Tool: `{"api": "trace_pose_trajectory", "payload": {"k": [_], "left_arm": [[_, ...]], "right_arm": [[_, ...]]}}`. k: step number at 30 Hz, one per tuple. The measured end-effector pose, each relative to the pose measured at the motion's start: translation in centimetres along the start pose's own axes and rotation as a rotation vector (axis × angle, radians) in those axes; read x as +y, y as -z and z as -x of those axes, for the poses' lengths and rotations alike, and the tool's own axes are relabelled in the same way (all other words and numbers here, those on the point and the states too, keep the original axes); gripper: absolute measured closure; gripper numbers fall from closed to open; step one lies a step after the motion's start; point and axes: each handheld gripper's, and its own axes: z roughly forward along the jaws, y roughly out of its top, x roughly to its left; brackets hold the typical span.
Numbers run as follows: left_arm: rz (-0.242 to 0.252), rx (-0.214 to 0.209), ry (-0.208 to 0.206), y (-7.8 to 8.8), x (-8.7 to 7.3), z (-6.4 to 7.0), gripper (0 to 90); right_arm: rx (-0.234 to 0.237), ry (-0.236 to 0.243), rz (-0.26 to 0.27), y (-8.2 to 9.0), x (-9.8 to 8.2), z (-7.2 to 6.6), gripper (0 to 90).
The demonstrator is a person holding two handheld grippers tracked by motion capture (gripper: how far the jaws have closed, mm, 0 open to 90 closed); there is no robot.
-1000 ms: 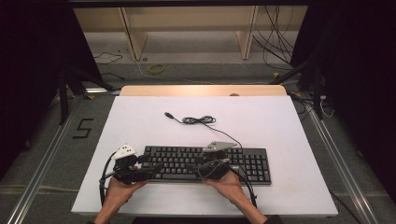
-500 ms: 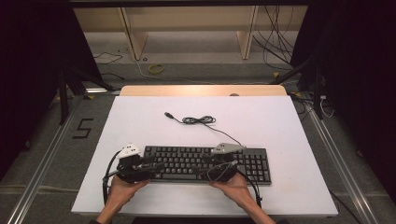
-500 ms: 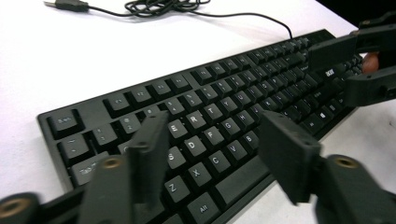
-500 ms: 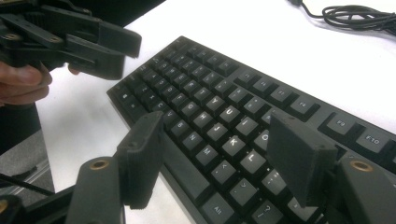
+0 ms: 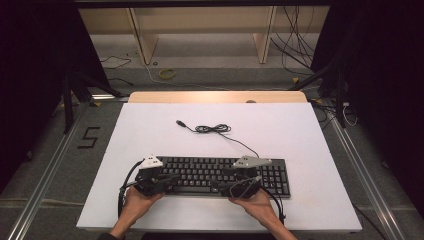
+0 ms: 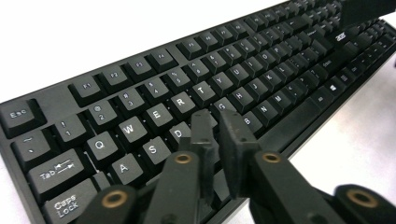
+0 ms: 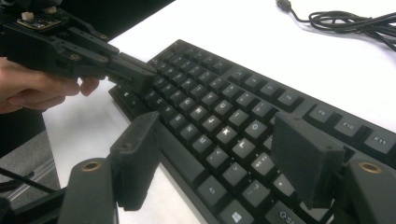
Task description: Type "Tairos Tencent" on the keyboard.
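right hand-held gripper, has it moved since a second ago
Yes: the right hand-held gripper has slid right along the keyboard, toward its number pad end.

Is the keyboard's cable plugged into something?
No, the plug of the cable lies loose on the white table, beyond the keyboard.

There is one black keyboard on one white bench. One black cable goes out from it, and it has one plug at its free end. There are two claws: the left claw and the right claw, each with two black jaws. Two grey three-cornered plates sit on top of them, one on each. Two hands of one person hold them. Behind the bench, two wooden posts stand on the floor. One yellow ring lies there.
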Motion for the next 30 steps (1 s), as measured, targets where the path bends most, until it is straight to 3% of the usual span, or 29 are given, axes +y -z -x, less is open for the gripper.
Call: {"api": "trace_pose_trajectory", "payload": {"k": [4,17,30], "left_arm": [[-0.018,-0.003,-0.005,-0.4,0.0,0.1,88.6],[-0.06,0.009,-0.03,-1.4,-0.2,0.2,88.8],[-0.065,0.001,-0.008,-1.6,-0.4,0.0,89.2]], "right_arm": [[-0.007,0.004,0.0,0.3,-0.2,0.0,33.7],[-0.015,0.008,0.007,0.7,-0.4,0.0,33.8],[-0.014,0.009,0.003,0.7,-0.5,0.0,33.8]]}}
